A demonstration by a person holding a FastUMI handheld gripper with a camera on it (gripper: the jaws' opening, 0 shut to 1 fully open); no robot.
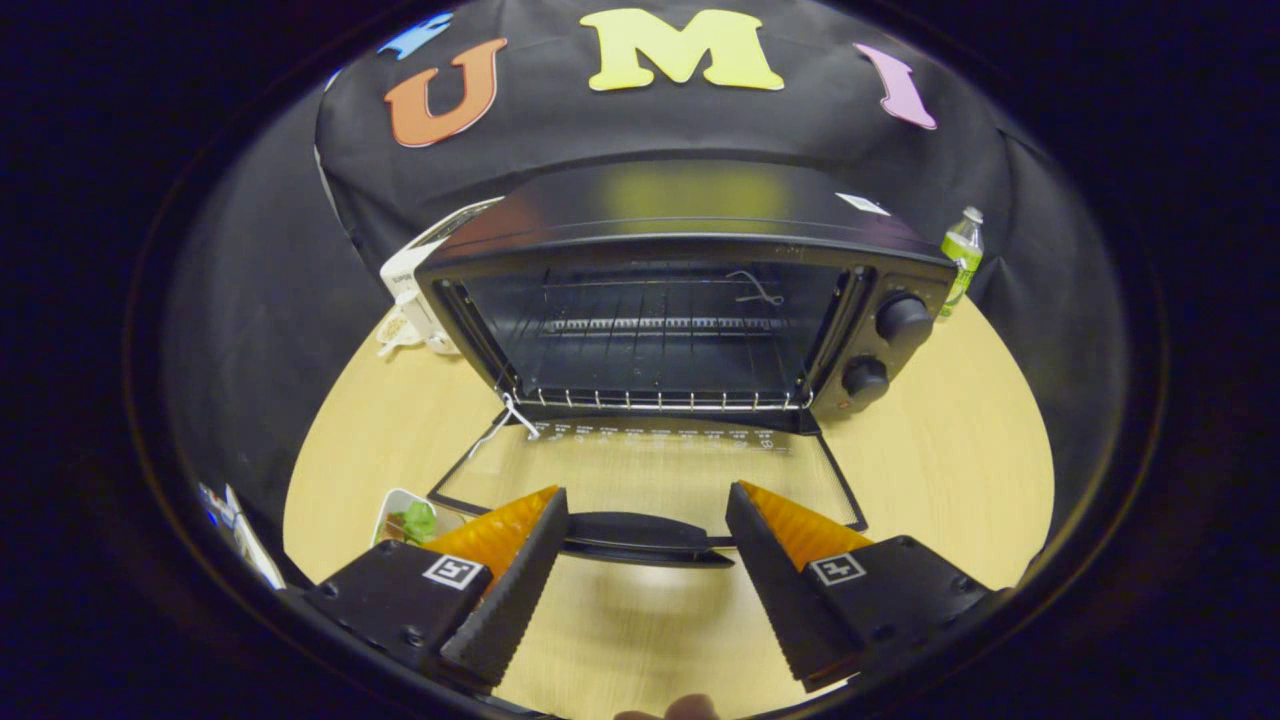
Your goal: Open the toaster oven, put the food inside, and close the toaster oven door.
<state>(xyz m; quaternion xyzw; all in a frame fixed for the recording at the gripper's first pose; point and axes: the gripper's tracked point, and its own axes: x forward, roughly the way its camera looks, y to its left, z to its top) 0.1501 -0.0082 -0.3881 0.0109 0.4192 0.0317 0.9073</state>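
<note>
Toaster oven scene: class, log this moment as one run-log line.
toaster oven: door down, open | rack: bare | food dish: on table, left of tongs | tongs: open, straddling door handle

The toaster oven (690,300) stands at the back of the tabletop (960,450), its door (650,480) folded down flat in front of it. The door handle (640,535) lies between the spread fingers of the gripper (647,520), untouched. A food tray (408,520) sits left of the door. A bottle (962,255) stands behind the oven, to its right.
</note>
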